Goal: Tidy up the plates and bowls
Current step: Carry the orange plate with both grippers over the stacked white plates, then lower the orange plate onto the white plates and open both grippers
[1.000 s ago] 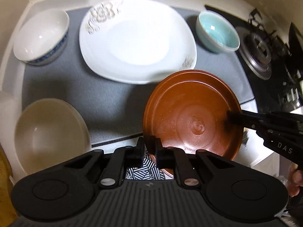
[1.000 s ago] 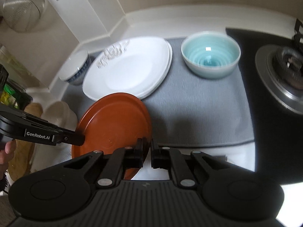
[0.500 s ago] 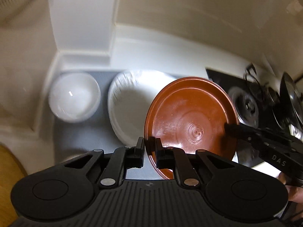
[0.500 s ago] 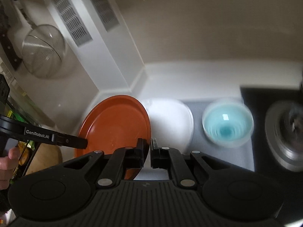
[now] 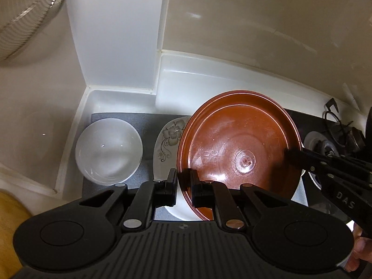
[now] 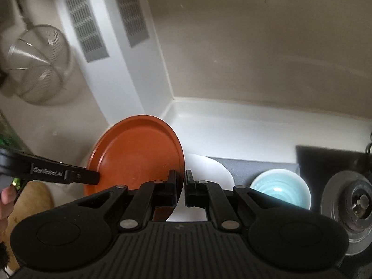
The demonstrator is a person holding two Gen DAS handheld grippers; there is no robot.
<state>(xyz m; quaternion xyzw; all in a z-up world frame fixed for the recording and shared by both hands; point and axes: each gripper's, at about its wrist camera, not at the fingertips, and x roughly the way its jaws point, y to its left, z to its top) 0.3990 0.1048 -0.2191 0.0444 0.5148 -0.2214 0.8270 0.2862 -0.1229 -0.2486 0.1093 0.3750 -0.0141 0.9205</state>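
Plate edge-clamped by both our grippers, left and right, jaws nearly together; it hangs tilted above white plate, wall behind.

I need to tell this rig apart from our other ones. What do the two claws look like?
Both are matte black plastic with a ribbed body, two round discs, silver pivot pins and slim square-tipped fingers. The left claw reads "GenRobot.AI" in white along one finger; the right claw shows white "DAS" lettering. Bare fingers show behind each.

Light: dim, warm on my far wall.
Glare: white bowl.
Blur: vents, right view.
Edges: fisheye-bent, dark corners.
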